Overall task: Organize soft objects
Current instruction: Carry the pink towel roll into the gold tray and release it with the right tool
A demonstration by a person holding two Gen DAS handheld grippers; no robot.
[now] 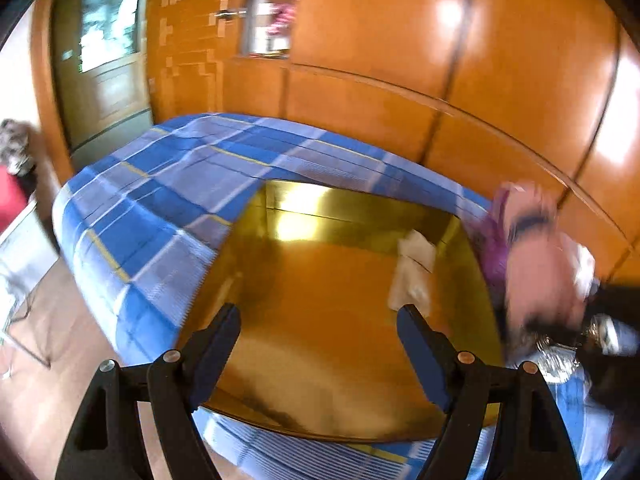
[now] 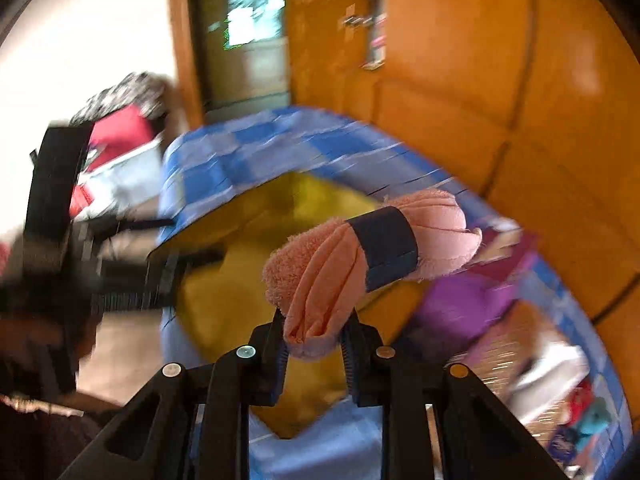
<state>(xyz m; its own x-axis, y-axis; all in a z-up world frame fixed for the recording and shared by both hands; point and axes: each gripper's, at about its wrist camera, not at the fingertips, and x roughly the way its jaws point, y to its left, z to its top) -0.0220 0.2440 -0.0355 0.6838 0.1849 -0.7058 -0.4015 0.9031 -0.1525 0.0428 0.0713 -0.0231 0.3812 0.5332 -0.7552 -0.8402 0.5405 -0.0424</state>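
Through my left wrist camera, my left gripper point(image 1: 318, 330) hangs with its two black fingers spread wide and nothing between them, above the shiny gold rectangular tray point(image 1: 248, 264) that lies on the bed's blue-and-white checked cover point(image 1: 160, 184). A small pale crumpled scrap point(image 1: 414, 268) lies inside the tray near its right wall. At the right edge of this view, blurred, is the rolled peach-pink towel bundle with a dark navy band point(image 1: 536, 256); a purple cloth point(image 1: 494, 240) shows just behind it. Glossy orange wooden cupboard doors point(image 1: 440, 60) rise behind the bed.

Through my right wrist camera, my right gripper point(image 2: 314, 336) is clenched on the lower end of the same peach-pink bundle point(image 2: 436, 220), which rises up and to the right from my fingertips, its navy band about midway. It hangs over the gold tray point(image 2: 216, 292). The left gripper point(image 2: 132, 264) shows as a dark blur on the left. To the right on the cover lie purple cloth point(image 2: 468, 300) and other soft things too blurred to name.
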